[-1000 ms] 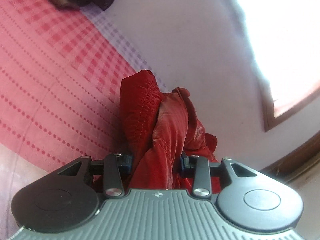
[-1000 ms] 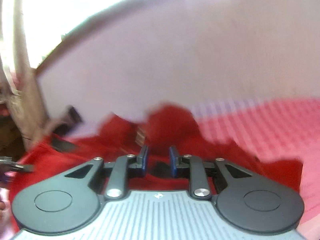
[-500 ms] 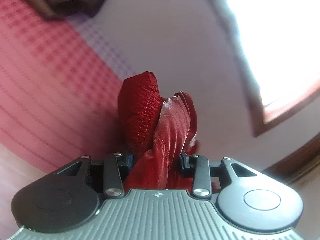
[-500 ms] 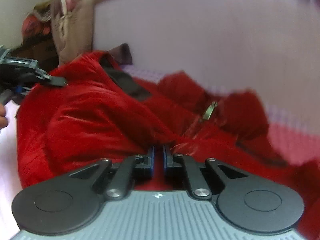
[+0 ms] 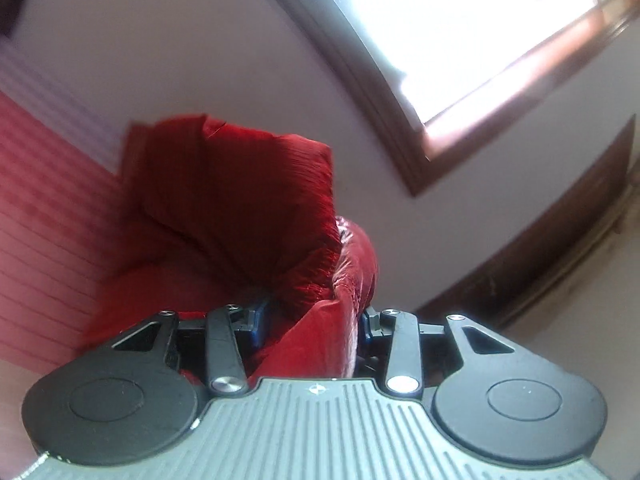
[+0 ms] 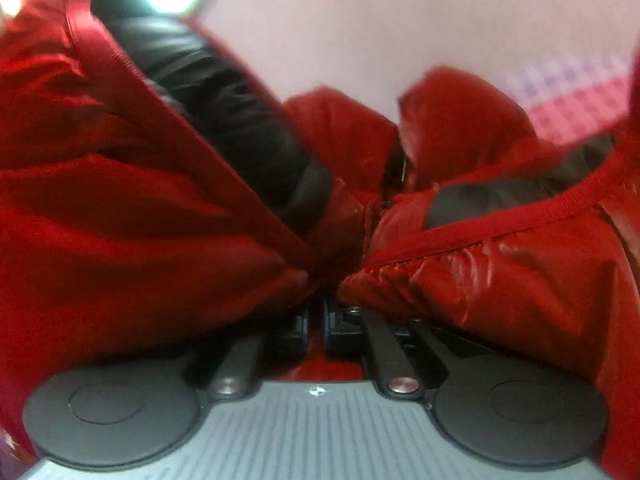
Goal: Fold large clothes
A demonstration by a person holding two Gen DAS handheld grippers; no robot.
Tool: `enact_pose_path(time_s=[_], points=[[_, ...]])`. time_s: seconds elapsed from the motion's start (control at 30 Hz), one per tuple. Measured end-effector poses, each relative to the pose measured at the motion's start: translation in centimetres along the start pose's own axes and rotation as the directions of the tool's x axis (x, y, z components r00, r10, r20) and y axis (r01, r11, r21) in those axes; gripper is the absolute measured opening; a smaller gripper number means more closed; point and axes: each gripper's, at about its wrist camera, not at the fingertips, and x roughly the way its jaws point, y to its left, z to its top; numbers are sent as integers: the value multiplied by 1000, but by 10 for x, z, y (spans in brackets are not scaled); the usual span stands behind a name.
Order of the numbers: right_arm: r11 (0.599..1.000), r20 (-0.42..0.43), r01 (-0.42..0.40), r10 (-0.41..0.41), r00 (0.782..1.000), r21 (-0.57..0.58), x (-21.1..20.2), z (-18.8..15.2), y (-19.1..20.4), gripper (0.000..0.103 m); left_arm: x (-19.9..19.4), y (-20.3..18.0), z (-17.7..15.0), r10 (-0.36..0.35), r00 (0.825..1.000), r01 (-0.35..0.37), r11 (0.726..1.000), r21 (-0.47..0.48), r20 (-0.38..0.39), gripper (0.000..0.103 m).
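- Pale lilac walls closed off the room behind the work; I noted a bright window (image 5: 492, 36) in a dark wooden frame at the upper right of the left wrist view.
- At the left edge of that view lay the red-and-pink checked bedspread (image 5: 36, 216), the surface the garment was being handled over.
- I found the left gripper (image 5: 310, 322) part-way spread, its jaws pinching a thick bunch of the red jacket (image 5: 236, 196), which stood bunched up ahead of the fingers, clear of the bedspread in front of the wall.
- In the right wrist view the jacket (image 6: 120, 216) filled nearly the whole frame, draped over and around the tool, with its dark lining (image 6: 224, 92) exposed at the upper left.
- I found the right gripper (image 6: 316, 322) pressed together, with red fabric visible in the narrow slot between the pads; I judged it nipped on a thin edge by the red binding strip, though blur left the exact layer uncertain.
- The bedspread (image 6: 576, 100) showed again at the far right, beyond the garment.
- Handling judgement: the shell looked glossy, padded and light, so soft, springy and liable to slip or slump out of a shallow pinch.
- I judged the bound edges and stitched seams the soundest places to take hold, held well apart to spread the panel flat.
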Motion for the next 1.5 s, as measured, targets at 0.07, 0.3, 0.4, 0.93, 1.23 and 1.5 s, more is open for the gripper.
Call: enact_pose_path(time_s=[0.07,0.3,0.4,0.93,1.23,1.5], points=[[998,6,-28,28,1000,61,-4,2,-9,5,17,-11,-10,-13,1000,12,999,44,11,41],[989,41,-34,28,999,141,-64,3,-21,8,41,-37,-30,-28,1000,26,988,152,11,41],[990,105,-55,42,994,131,-106,-5,-25,10,52,-41,-39,-27,1000,27,987,156,0,41],[981,356,-53,-17,934,185,-275,13,-76,83,131,-70,-120,-56,995,81,920,383,-77,47],[937,131,271,-247,960,-220,-206,56,1,27,126,-95,-144,-34,997,64,842,536,-66,70],[930,191,306,-268,944,-206,-230,39,-11,22,33,-91,-145,-11,996,-33,867,497,85,102]])
